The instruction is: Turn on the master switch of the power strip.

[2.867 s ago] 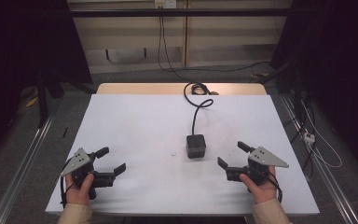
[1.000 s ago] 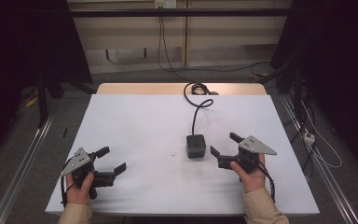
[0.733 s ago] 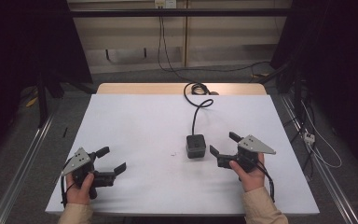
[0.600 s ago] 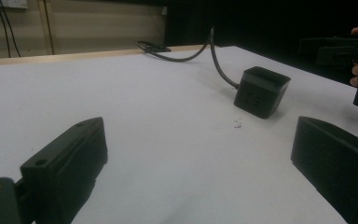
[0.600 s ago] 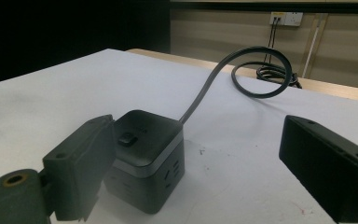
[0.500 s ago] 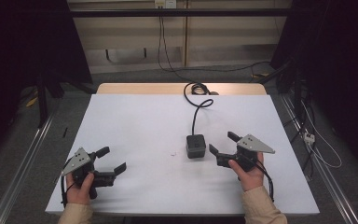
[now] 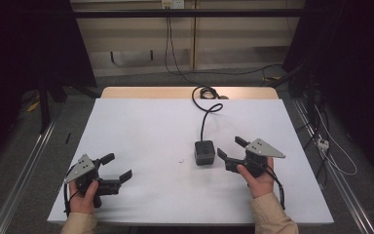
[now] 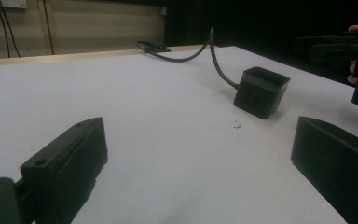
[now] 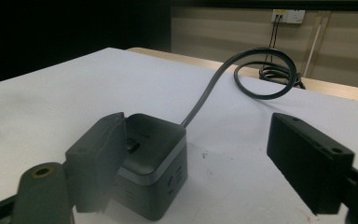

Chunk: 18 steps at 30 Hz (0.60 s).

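Note:
A black cube-shaped power block (image 7: 204,152) rests near the middle of the white table (image 7: 146,126), and its thick black cable (image 7: 205,108) curls away to the far edge. My right gripper (image 7: 230,150) is open just right of the block, jaws pointing at it. In the right gripper view the block (image 9: 154,163) sits close ahead, partly behind the left jaw, with the cable (image 9: 242,77) looping behind. My left gripper (image 7: 114,167) is open near the front left edge with nothing between its jaws. In the left gripper view the block (image 8: 261,91) lies farther off.
Loose cables (image 7: 331,146) lie on the floor right of the table. A metal rail (image 7: 27,161) runs along the left side. A wall socket (image 7: 170,4) sits on the back wall. A small dark speck (image 7: 181,161) marks the table left of the block.
My right gripper has moved left and forward towards the power block, from the front right of the table to right beside it. The left gripper has stayed put.

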{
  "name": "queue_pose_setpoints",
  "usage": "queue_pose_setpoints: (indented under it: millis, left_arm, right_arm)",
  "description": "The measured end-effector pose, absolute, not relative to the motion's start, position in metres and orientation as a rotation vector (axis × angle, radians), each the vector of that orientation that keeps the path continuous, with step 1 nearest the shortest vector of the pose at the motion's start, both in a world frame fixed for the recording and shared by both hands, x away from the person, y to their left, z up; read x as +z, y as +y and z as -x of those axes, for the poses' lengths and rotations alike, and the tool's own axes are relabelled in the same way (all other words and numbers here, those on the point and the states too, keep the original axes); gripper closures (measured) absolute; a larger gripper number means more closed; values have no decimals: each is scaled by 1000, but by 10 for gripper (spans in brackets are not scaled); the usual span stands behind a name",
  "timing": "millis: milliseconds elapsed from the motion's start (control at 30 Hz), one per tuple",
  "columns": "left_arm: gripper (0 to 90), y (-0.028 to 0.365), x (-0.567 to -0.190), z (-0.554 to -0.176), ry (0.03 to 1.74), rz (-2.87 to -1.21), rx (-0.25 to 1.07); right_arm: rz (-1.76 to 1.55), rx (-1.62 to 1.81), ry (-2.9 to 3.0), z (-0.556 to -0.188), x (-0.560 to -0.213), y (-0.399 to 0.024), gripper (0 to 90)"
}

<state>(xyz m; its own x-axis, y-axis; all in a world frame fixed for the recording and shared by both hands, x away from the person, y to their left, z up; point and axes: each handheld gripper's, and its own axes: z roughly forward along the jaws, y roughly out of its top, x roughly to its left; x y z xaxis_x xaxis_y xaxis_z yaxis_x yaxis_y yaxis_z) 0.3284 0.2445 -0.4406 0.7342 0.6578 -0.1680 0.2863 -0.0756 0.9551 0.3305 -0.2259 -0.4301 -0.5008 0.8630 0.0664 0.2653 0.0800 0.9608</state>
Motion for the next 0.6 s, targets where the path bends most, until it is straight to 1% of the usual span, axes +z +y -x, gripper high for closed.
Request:
queue_pose_setpoints:
  millis: [200,500,600]
  left_arm:
    - [33,245,-440,-328,765,-1664,363]
    - [34,245,-441,-329,765,-1664,362]
    - [33,245,-441,-329,764,-1667,363]
  right_arm:
    - [-1121,1431,1834,-333,-431,-224,252]
    - [-1114,1440,1855,-336,-430,-219,294]
    - [-1112,1436,1870,-337,-430,-218,324]
